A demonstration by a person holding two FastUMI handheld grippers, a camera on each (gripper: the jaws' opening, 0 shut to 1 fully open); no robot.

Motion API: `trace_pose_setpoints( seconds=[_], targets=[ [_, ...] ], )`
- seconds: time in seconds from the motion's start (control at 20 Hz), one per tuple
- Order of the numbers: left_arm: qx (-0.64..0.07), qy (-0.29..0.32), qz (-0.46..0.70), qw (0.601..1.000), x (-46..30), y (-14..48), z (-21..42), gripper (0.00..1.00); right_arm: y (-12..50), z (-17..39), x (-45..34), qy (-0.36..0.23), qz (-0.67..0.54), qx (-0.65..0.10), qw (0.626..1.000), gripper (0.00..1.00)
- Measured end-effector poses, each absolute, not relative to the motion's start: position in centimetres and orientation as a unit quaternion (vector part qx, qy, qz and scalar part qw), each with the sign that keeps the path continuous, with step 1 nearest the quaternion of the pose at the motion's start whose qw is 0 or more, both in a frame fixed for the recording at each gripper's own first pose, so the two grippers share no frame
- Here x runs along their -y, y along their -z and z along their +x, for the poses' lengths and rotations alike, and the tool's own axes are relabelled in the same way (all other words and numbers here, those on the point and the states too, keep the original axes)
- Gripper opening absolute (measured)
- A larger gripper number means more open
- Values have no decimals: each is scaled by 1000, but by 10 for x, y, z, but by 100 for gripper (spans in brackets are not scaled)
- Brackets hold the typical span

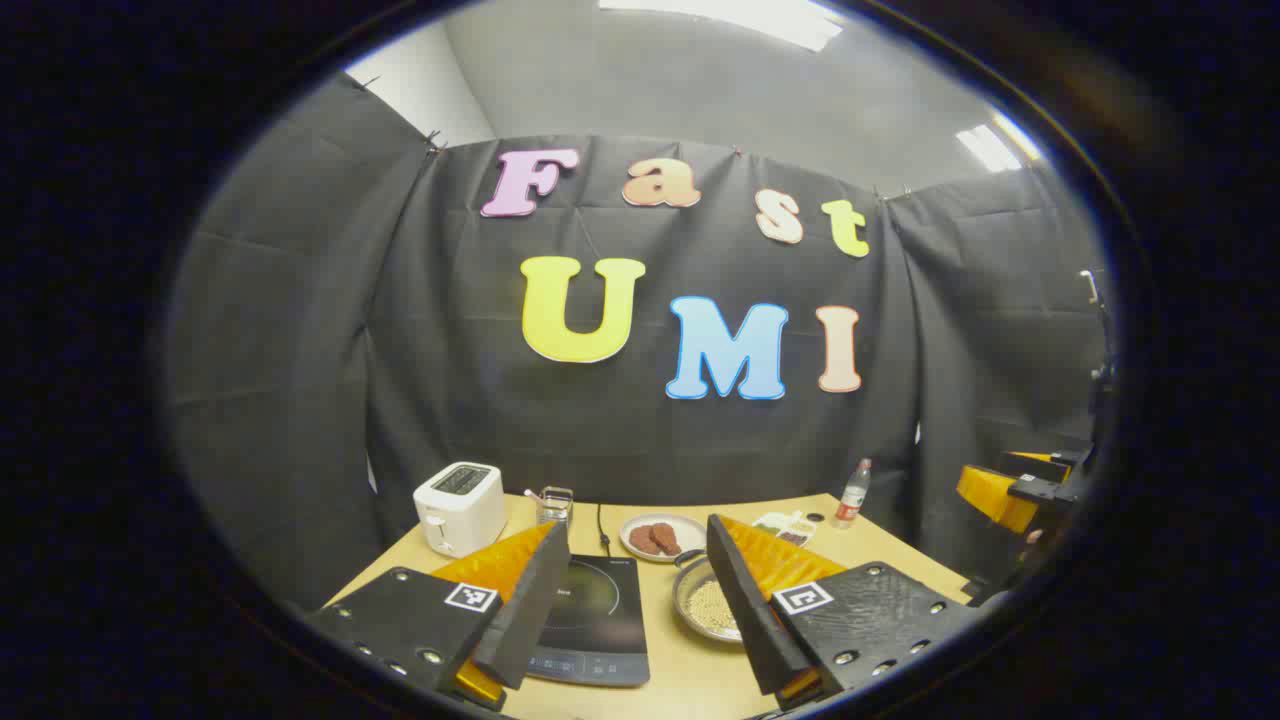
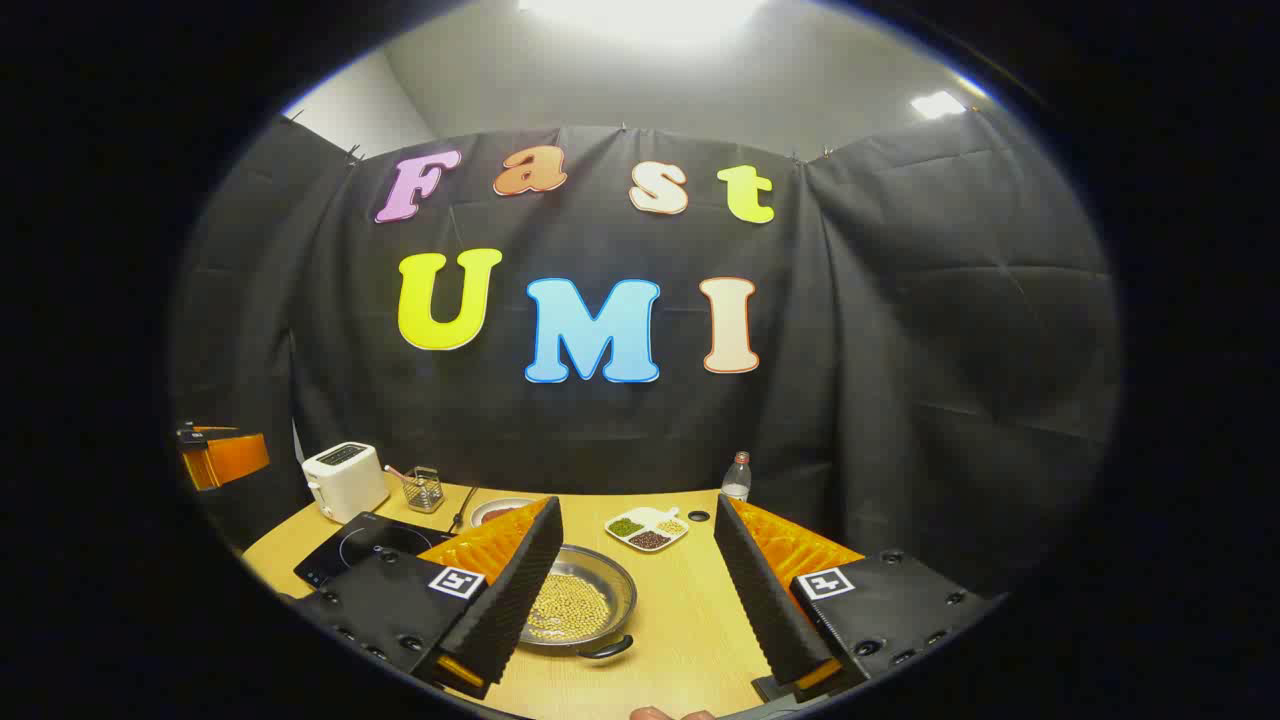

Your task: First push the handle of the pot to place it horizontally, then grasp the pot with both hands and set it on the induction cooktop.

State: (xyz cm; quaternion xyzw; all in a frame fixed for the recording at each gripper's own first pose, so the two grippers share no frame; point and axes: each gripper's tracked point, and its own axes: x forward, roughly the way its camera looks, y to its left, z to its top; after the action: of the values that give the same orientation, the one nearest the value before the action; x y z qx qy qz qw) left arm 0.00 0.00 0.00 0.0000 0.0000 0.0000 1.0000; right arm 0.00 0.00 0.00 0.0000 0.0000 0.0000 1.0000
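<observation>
Beside the induction cooktop (image 2: pixel 365 545), the pot (image 2: pixel 575 605) points its handle (image 2: pixel 606 648) toward both wide-open grippers.

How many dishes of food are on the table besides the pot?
2. A round white plate of brown patties sits behind the black induction cooktop; a white divided dish of beans lies behind the metal pot. None seem hidden.

Cloth-walled recording booth: table (image 2: pixel 690 620), toaster (image 2: pixel 345 480), cooktop (image 1: pixel 595 620).
</observation>
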Motion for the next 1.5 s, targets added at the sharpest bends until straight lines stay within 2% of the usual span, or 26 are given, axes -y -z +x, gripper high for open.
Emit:
trace_pose_setpoints(
  seconds=[0.25, 0.65, 0.75, 0.8, 0.9, 0.95, 1.05, 1.1, 1.2, 1.3, 1.5],
  targets=[
    [-16, -18, 6, 1000, -11, 9, 4, 81, 3, -1, -4, -3, -4, -10, 1000, 98],
    [-11, -13, 8, 1000, -10, 13, 6, 81, 14, 7, -3, -4, 7, -23, 1000, 97],
    [-13, -9, -7, 1000, -11, 17, 8, 84, 19, 10, -4, -4, 4, -30, 1000, 97],
    [-14, -10, -10, 1000, -14, 19, 9, 82, 22, 10, -5, -7, 3, -35, 999, 96],
    [-18, -15, -7, 1000, -19, 23, 13, 84, 25, 13, -6, -8, 2, -43, 999, 97],
    [-18, -17, -6, 1000, -21, 23, 14, 82, 27, 16, -6, -4, 1, -47, 999, 97],
    [-16, -21, -4, 1000, -25, 22, 19, 87, 31, 21, -9, -2, -2, -58, 998, 98],
    [-14, -23, -2, 1000, -27, 22, 19, 84, 33, 24, -12, -5, -1, -67, 998, 98],
    [-15, -19, -4, 1000, -27, 24, 22, 87, 29, 32, -20, -16, 5, -75, 997, 97],
    [-18, -13, -7, 1000, -29, 27, 25, 84, 26, 42, -26, -25, 1, -82, 996, 97],
    [-24, -12, -16, 999, -39, 32, 35, 87, 35, 58, -46, -50, -13, -121, 991, 96]
  ],
)
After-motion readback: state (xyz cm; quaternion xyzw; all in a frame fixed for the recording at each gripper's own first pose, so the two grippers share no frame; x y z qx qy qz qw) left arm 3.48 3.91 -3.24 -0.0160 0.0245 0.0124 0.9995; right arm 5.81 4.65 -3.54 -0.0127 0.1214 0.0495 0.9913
